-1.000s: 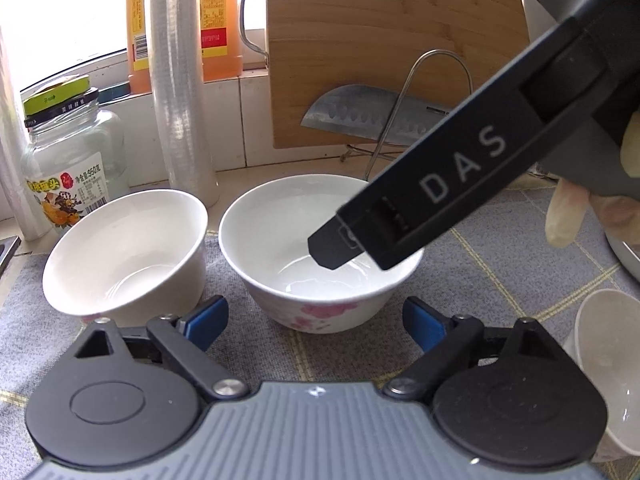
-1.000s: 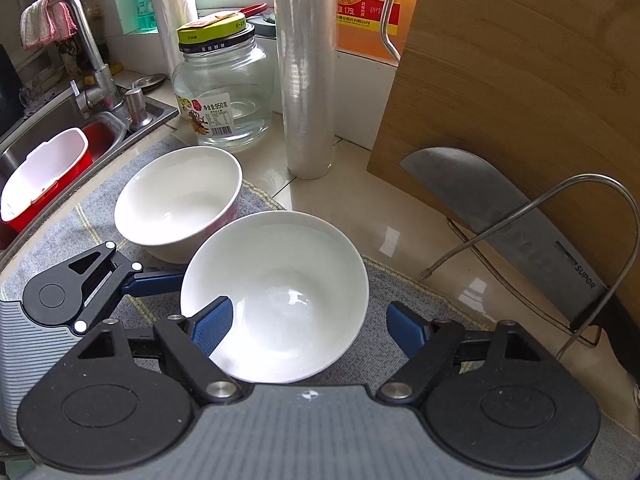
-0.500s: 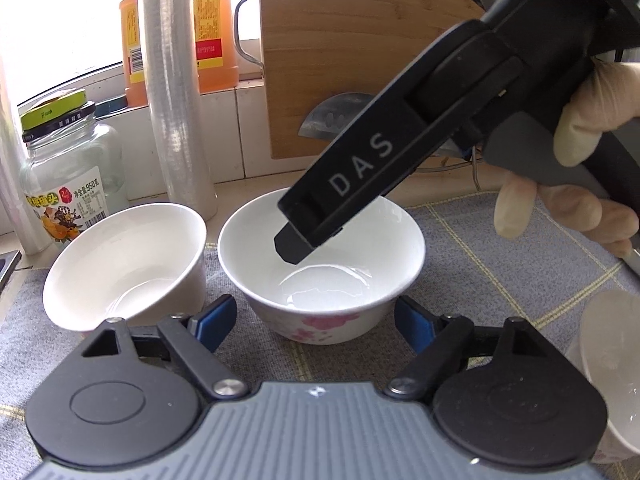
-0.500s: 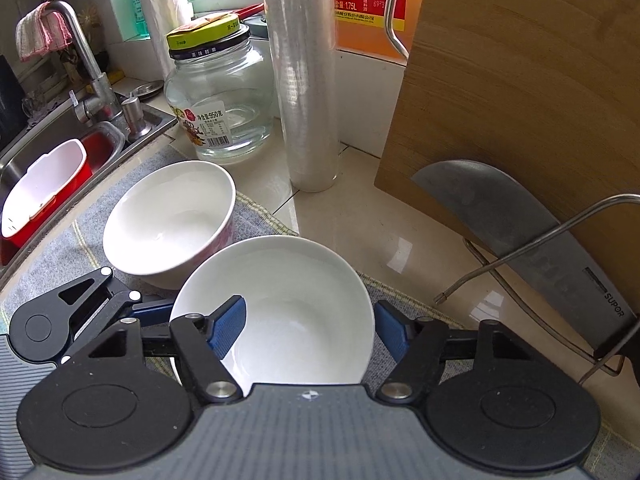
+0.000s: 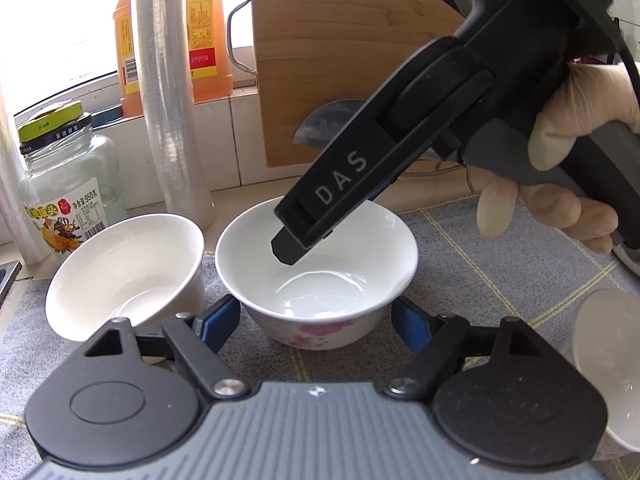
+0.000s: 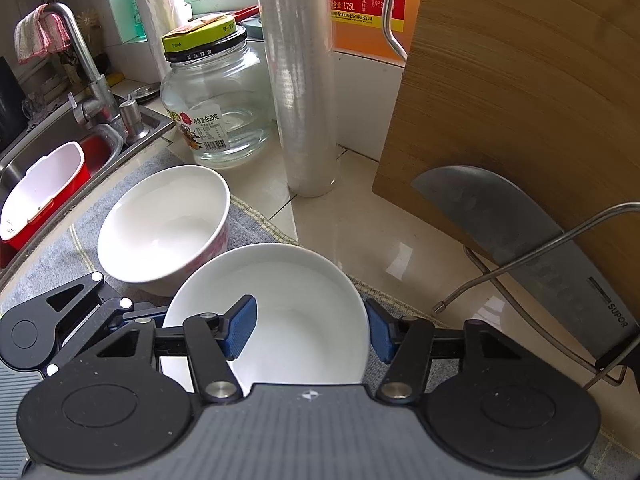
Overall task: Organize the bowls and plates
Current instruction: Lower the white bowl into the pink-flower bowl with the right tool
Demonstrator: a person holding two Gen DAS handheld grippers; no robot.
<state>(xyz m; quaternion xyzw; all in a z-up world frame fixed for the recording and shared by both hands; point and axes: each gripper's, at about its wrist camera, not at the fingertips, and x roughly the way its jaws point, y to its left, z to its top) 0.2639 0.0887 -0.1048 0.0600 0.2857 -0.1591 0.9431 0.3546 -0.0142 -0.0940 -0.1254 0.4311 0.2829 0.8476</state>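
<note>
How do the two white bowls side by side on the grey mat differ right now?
The nearer bowl has the right gripper straddling its rim, one finger inside and one outside; the farther bowl has no gripper at its rim. The nearer bowl sits level in the left wrist view; the farther bowl looks tipped there, though that may be lens distortion. Both are white, empty, with pink flowers outside.

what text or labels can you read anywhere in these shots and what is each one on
"DAS": on the side of the right gripper.
"SUPOR": on the cleaver blade.
"料酒" and "1.75L": on the orange bottle.
"950克": on the glass jar label; its fine print is too small to read.
Jar lid lettering and the barcode are too small to read.
</note>
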